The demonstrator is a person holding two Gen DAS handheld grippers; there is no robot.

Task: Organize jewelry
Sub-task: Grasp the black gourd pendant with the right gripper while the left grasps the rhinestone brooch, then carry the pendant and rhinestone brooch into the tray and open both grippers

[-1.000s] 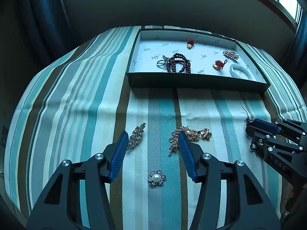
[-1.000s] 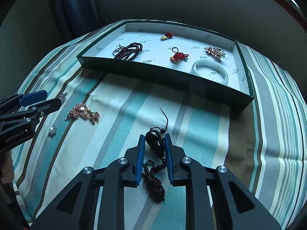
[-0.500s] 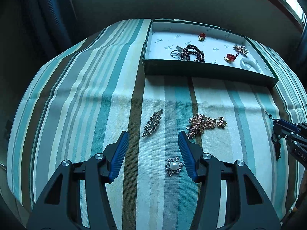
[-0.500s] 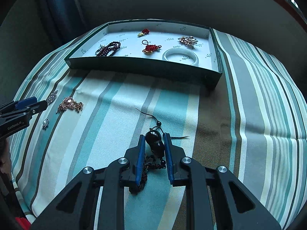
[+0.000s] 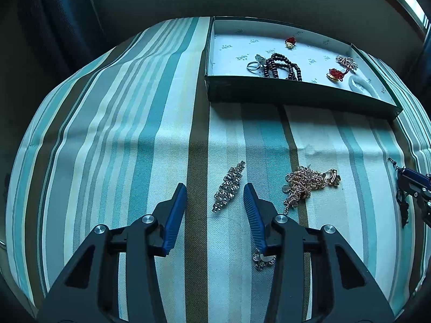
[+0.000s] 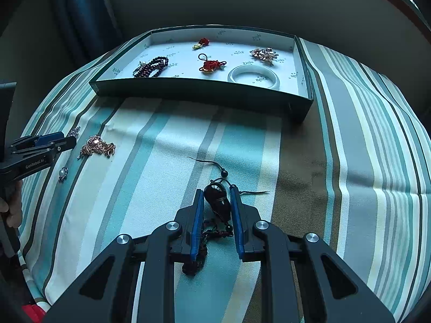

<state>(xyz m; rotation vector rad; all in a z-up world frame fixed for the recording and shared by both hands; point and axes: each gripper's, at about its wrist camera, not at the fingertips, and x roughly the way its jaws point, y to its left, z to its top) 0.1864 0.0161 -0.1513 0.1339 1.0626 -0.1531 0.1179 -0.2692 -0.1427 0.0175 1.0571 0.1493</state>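
My left gripper [image 5: 215,192] hovers low over the striped cloth, and a long rhinestone clip [image 5: 229,185] lies between its blue pads. Its jaws are closing, and the pads stand clear of the clip. My right gripper [image 6: 215,192] is shut on a dark pendant [image 6: 218,202], whose cord and tassel trail onto the cloth. A rose-gold chain pile [image 5: 307,183] [image 6: 97,145] lies right of the clip. A pearl flower brooch [image 5: 262,259] [image 6: 62,173] is half hidden under my left gripper's right finger. The green box [image 5: 296,97] [image 6: 199,91] sits at the far side.
In the box lie a dark bead bracelet [image 6: 152,66], two red knot charms, a white bangle [image 6: 254,76], a ring and a gold brooch [image 6: 264,53]. A hand [image 6: 10,212] holds the left gripper [image 6: 54,141]. The right gripper [image 5: 412,183] shows at the right edge.
My left gripper has slid left and down until the rhinestone clip lies between its pads, and its jaws have narrowed. My right gripper keeps its grip on the pendant.
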